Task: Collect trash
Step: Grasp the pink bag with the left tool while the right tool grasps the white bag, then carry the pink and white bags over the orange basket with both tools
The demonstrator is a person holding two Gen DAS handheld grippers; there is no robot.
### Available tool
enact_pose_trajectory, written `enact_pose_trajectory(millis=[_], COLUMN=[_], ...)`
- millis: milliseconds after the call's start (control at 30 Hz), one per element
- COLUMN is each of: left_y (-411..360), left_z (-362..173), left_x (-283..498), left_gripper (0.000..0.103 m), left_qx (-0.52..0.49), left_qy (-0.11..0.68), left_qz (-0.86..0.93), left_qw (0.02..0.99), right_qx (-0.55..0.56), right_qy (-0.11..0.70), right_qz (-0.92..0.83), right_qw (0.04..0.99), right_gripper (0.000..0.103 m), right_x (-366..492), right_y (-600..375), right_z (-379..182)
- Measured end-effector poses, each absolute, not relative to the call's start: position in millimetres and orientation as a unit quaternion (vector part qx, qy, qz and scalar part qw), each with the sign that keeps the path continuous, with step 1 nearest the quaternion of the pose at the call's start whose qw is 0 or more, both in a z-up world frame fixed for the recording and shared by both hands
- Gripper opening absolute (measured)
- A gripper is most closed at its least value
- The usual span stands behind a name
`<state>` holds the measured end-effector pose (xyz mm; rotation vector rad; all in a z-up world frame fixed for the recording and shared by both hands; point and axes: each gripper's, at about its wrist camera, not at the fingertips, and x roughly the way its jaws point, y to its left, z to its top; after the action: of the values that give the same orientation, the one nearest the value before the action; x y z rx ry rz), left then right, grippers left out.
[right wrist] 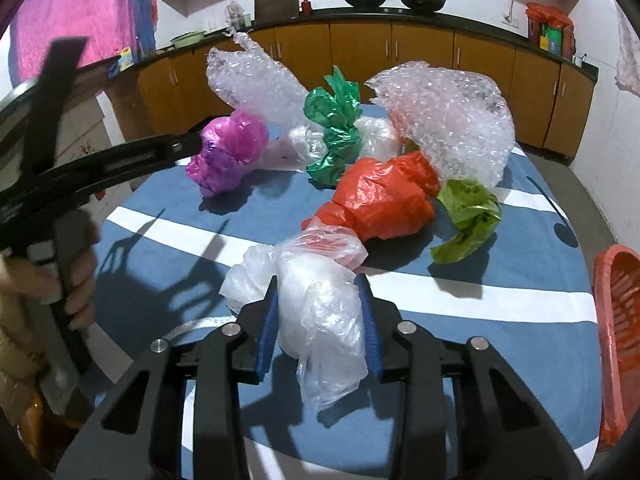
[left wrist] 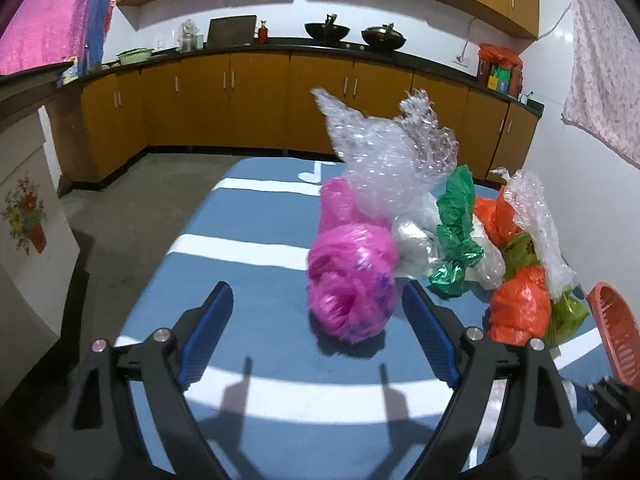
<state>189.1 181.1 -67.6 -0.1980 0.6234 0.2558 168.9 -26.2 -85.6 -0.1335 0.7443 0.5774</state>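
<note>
Crumpled plastic bags lie on a blue table with white stripes (left wrist: 260, 220). My left gripper (left wrist: 318, 300) is open, just short of a pink bag (left wrist: 352, 284), which also shows in the right wrist view (right wrist: 228, 152). My right gripper (right wrist: 320, 296) is shut on a clear white bag (right wrist: 316, 304). Beyond it lie an orange bag (right wrist: 380, 200), a light green bag (right wrist: 468, 212), a dark green bag (right wrist: 336, 132) and bubble wrap (right wrist: 448, 120). An orange basket (right wrist: 618, 344) stands at the table's right edge and shows in the left wrist view (left wrist: 616, 336).
Brown kitchen cabinets (left wrist: 260, 104) with a black counter run along the back wall, with two woks (left wrist: 326, 30) on top. The left gripper's arm (right wrist: 100, 168) and the person's hand cross the left side of the right wrist view. Grey floor lies to the left.
</note>
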Motion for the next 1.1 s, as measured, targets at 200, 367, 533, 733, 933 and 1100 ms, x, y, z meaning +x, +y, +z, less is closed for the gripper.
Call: enact_pose_trajectory(millis=[200,367,533,733,933,1100], left_y=[176.9,181.5,180.8,170.2,163.6,158.8], left_z=[-73.1,-81.9,-79.8,-73.5,-67.3,-64.7], left_x=[223.6,241.4,232.8,195.4,159.8,131.9], left_gripper=[0.089,0.06,0.039,0.038,0.038,0.038], left_qx=[-0.077,-0.084,-0.078,-0.064,-0.064,-0.066], left_qy=[0.325,0.355,0.359,0.347,0.338,0.332], left_qz=[0.124,0.114,0.093,0.074,0.068,0.063], left_qw=[0.934,0.924,0.925,0.933,0.936,0.939], right_qx=[-0.051,-0.047,-0.045,-0.052,-0.053,-0.043], right_qy=[0.362,0.363,0.359,0.356,0.35,0.343], right_qz=[0.274,0.27,0.265,0.253,0.223,0.192], right_qw=[0.889,0.891,0.894,0.898,0.908,0.918], right_gripper=[0.033,0.032,0.031,0.031,0.031,0.031], right_x=[166.7,166.1,162.9,152.8,142.5,140.6], right_y=[-41.9,-51.1,-58.7,-75.8,-106.8,-133.4], right_z=[-83.3,-81.1,-77.9,-74.5,-67.3,-61.5])
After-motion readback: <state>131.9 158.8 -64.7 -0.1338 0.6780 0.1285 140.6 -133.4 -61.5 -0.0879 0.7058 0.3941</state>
